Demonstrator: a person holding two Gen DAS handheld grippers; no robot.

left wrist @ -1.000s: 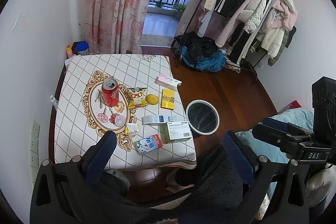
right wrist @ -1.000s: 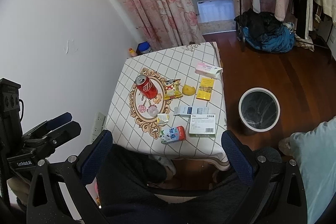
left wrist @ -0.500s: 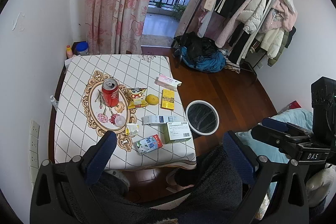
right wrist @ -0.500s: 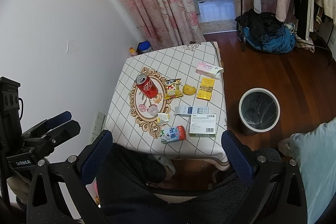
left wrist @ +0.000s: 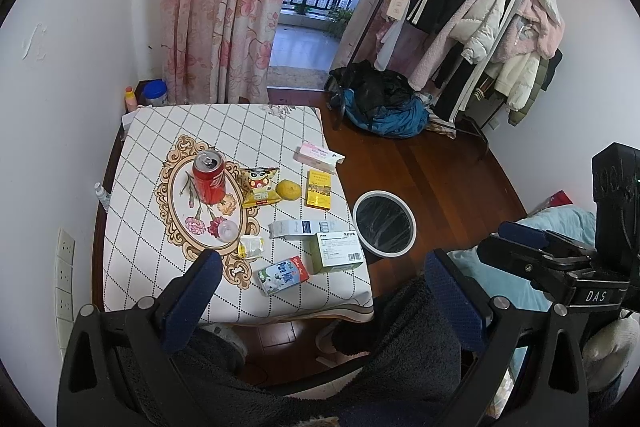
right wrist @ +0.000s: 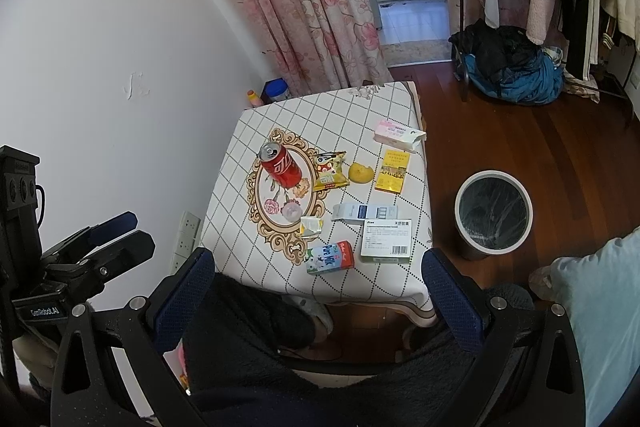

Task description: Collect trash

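Note:
Trash lies scattered on a table with a checked cloth (left wrist: 136, 227) (right wrist: 236, 247): a red can (left wrist: 209, 177) (right wrist: 280, 167), a snack packet (left wrist: 260, 187), a yellow box (left wrist: 319, 189) (right wrist: 393, 171), a pink box (left wrist: 318, 155), a white-and-blue box (left wrist: 302, 227), a green-and-white box (left wrist: 336, 253) (right wrist: 386, 241), a milk carton (left wrist: 282, 275) (right wrist: 330, 257) and a small wrapper (left wrist: 250, 247). A round bin (left wrist: 384, 223) (right wrist: 494, 215) stands on the floor right of the table. My left gripper (left wrist: 322, 303) and right gripper (right wrist: 316, 299) both hang open and empty, high above the near table edge.
A yellow fruit (left wrist: 289, 190) lies beside the snack packet. A person's dark fleece-covered lap (left wrist: 320, 367) fills the foreground. A clothes rack (left wrist: 480, 27) and a blue-black bundle (left wrist: 384, 107) stand beyond the bin. A white wall runs along the table's left side.

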